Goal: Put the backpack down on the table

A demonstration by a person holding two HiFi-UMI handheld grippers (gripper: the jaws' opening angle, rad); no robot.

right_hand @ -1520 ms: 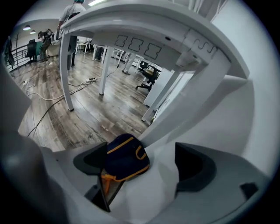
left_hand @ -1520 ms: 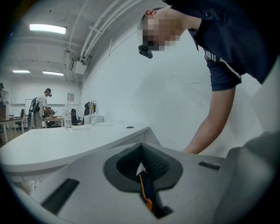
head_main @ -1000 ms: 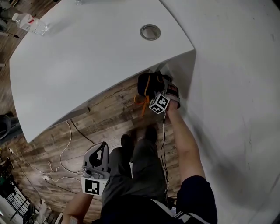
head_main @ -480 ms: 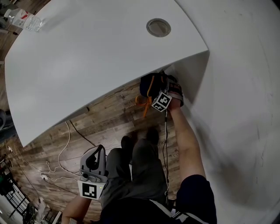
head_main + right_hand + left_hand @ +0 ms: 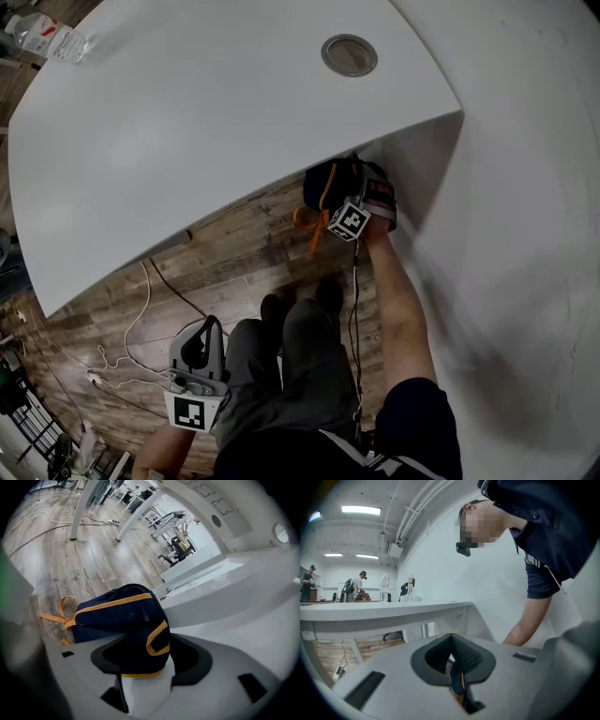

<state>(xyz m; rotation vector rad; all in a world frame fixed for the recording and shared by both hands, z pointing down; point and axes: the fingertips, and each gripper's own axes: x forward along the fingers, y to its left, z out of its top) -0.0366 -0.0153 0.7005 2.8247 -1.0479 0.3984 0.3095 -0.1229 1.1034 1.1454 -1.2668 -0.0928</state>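
Observation:
The dark blue backpack [image 5: 322, 184] with orange trim stands on the wooden floor, tucked against the white table's [image 5: 187, 112] end panel. My right gripper [image 5: 352, 184] reaches down to its top. In the right gripper view the backpack's [image 5: 117, 613] upper part with an orange strap fills the gap of that gripper [image 5: 145, 656], whose jaws have just been closing and now press on it. My left gripper [image 5: 208, 330] hangs low beside the person's leg, far from the backpack. The left gripper view shows its jaw tips [image 5: 451, 637] meeting, with nothing held.
The tabletop carries a round cable grommet [image 5: 349, 54] and a water bottle [image 5: 47, 37] at its far left corner. White and black cables [image 5: 131, 337] trail over the floor. A white wall [image 5: 525, 234] runs along the right, close behind the backpack.
The right gripper has dipped a little lower onto the backpack's top. The left gripper has dropped slightly beside the person's leg. The backpack still rests on the floor.

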